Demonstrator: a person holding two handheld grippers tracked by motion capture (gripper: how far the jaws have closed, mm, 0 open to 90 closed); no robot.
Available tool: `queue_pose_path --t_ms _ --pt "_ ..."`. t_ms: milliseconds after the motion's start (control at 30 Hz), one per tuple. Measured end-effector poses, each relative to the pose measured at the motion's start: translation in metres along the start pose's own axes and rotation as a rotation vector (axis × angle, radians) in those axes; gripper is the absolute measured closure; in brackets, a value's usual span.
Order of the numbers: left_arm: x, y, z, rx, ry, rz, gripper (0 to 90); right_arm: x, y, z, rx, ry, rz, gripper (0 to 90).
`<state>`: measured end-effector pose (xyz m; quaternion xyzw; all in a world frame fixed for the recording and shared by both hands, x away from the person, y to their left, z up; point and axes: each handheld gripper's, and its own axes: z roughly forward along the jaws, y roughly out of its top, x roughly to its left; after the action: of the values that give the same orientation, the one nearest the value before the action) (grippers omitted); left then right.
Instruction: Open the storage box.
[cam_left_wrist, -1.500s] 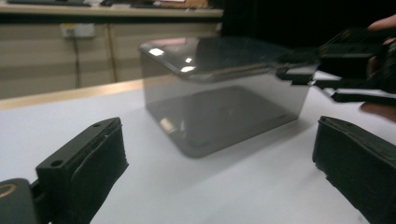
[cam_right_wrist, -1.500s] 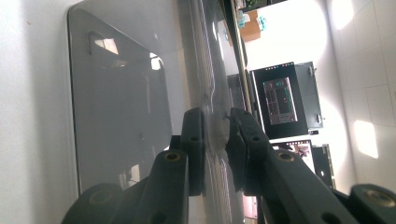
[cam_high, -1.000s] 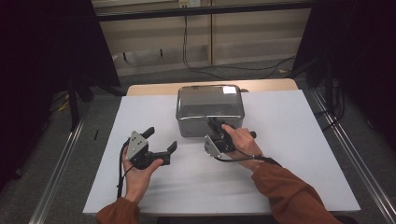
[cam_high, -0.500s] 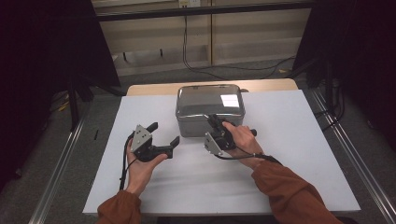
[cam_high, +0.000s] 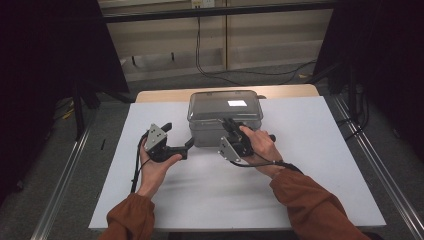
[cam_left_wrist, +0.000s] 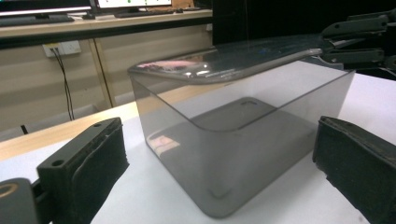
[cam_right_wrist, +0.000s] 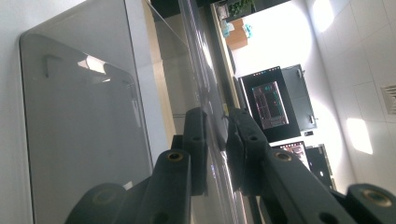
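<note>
A smoky see-through plastic box (cam_high: 215, 131) with a flat lid (cam_high: 225, 104) stands at the back middle of the white sheet (cam_high: 300, 165). My right gripper (cam_high: 229, 122) is at the box's front rim, its jaws shut on the lid's edge. In the right gripper view the thin lid edge (cam_right_wrist: 205, 70) runs between the pressed jaws of that gripper (cam_right_wrist: 218, 126), beside the box wall (cam_right_wrist: 84, 116). My left gripper (cam_high: 179, 135) is open just left of the box's front corner. In the left gripper view the box (cam_left_wrist: 243, 140) sits ahead between the wide-apart jaws of this gripper (cam_left_wrist: 219, 154).
The wooden table edge (cam_high: 160, 96) shows behind the white sheet. Metal rails (cam_high: 65, 175) run along both sides of the table. Cables (cam_high: 200, 55) hang on the wall behind. The right gripper (cam_left_wrist: 355, 39) appears at the lid's far end in the left gripper view.
My left hand has carried its open gripper rightward, closer to the box's left front corner. The right gripper has stayed at the lid's front edge.
</note>
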<state>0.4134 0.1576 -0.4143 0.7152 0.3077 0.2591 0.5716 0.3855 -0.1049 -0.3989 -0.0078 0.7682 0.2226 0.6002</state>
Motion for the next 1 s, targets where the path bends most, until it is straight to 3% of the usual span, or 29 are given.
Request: queue_pose_path --t_ms 100,233,333,567,867,1000 --pt "0.003 0.002 0.006 0.002 0.009 0.017 3.5 0.000 0.000 0.001 -0.005 -0.002 0.005 78.1" --pt "0.010 0.005 0.017 -0.014 0.011 -0.008 4.4 -0.002 -0.001 0.001 -0.009 -0.002 0.002 78.0" --pt "0.015 0.007 0.026 -0.017 0.024 -0.004 4.5 -0.006 0.000 0.003 -0.011 -0.002 -0.016 78.2" --pt "0.020 0.008 0.042 -0.012 0.028 0.006 7.6 -0.011 0.000 0.005 -0.018 -0.022 0.005 78.0" --pt "0.022 0.016 0.047 -0.053 0.036 0.019 13.6 -0.011 0.000 0.006 -0.010 -0.028 0.012 77.0" --pt "0.015 0.018 0.047 -0.038 0.032 0.083 13.9 -0.008 -0.001 0.005 -0.009 -0.030 0.005 75.2"
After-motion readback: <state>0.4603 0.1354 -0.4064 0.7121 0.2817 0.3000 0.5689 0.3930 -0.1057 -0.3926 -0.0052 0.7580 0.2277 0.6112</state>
